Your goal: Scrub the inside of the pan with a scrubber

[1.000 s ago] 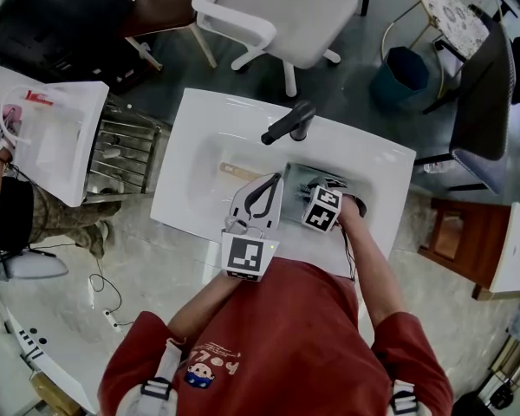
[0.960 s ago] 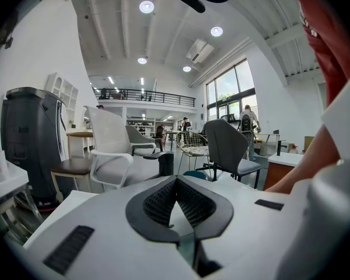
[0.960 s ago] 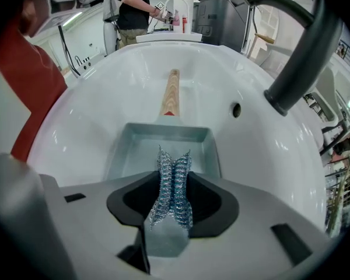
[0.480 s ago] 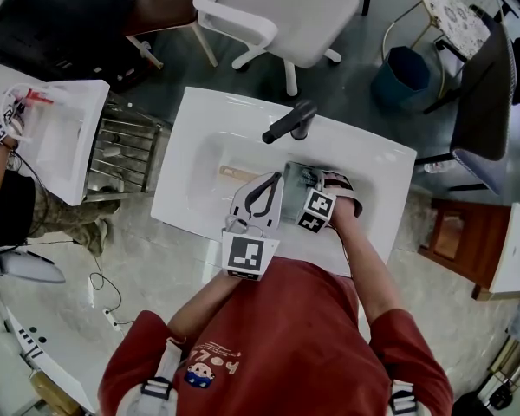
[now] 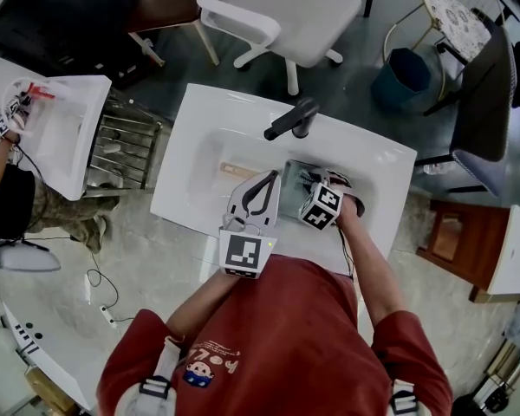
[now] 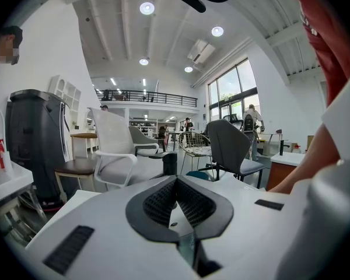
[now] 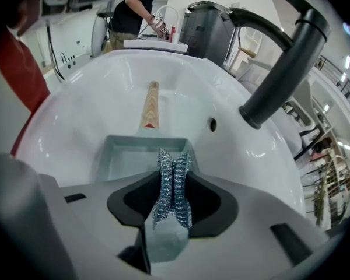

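A square pale-blue pan (image 7: 131,159) with a wooden handle (image 7: 150,105) lies in the white sink (image 5: 199,124). My right gripper (image 7: 174,165) is shut on a steel-wool scrubber (image 7: 172,185) and hangs just over the pan's near rim. In the head view that gripper (image 5: 312,189) covers much of the pan (image 5: 295,173), and the handle (image 5: 237,172) sticks out to the left. My left gripper (image 5: 271,178) rests over the sink's front edge beside the pan. In the left gripper view it (image 6: 176,181) is shut on nothing and points out at the room.
A dark faucet (image 5: 290,121) arches over the back of the sink; it also rises at the right as the faucet (image 7: 283,57). An overflow hole (image 7: 212,124) sits in the basin wall. A white chair (image 5: 277,7) stands behind the sink, another person's arm (image 5: 0,159) at far left.
The right gripper with the scrubber shifted a little left over the pan, then back right. The left gripper has stayed in place.
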`<state>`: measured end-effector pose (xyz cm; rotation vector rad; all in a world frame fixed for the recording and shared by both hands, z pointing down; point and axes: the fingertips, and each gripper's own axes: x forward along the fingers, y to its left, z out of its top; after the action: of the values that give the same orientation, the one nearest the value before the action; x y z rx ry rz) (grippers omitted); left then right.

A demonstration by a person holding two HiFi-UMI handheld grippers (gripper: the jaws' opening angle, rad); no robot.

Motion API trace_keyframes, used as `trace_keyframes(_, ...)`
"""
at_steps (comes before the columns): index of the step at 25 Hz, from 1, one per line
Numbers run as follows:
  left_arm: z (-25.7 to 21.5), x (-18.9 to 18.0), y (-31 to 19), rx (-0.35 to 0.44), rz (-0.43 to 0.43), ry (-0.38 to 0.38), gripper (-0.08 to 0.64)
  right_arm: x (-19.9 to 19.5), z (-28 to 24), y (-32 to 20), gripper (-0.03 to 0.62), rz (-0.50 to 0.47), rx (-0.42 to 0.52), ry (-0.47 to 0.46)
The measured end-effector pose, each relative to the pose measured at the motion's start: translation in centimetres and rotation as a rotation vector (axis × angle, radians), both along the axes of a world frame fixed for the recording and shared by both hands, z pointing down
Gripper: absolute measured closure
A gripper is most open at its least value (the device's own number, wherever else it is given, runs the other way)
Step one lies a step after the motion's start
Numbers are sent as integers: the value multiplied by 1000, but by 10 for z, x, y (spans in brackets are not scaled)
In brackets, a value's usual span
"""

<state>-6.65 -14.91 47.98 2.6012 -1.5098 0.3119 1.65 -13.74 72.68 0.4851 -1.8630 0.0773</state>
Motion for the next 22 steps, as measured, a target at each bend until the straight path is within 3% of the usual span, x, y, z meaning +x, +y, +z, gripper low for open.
trace_keyframes(5,0,-6,1,3,-19,-2,546,-21,-3,41,439,-149,-181,-32)
trace_keyframes(8,-1,-11,3,5,-33,-3,546,-34,0,58,436,-178,-247,-62)
trace_keyframes(15,2,-29,13,-9,-79,-10,546,-58,7,74,436,-243,-297,-70)
trace_keyframes(22,5,-52,22,-17,-125,-8,546,-66,8,75,436,-246,-333,-50)
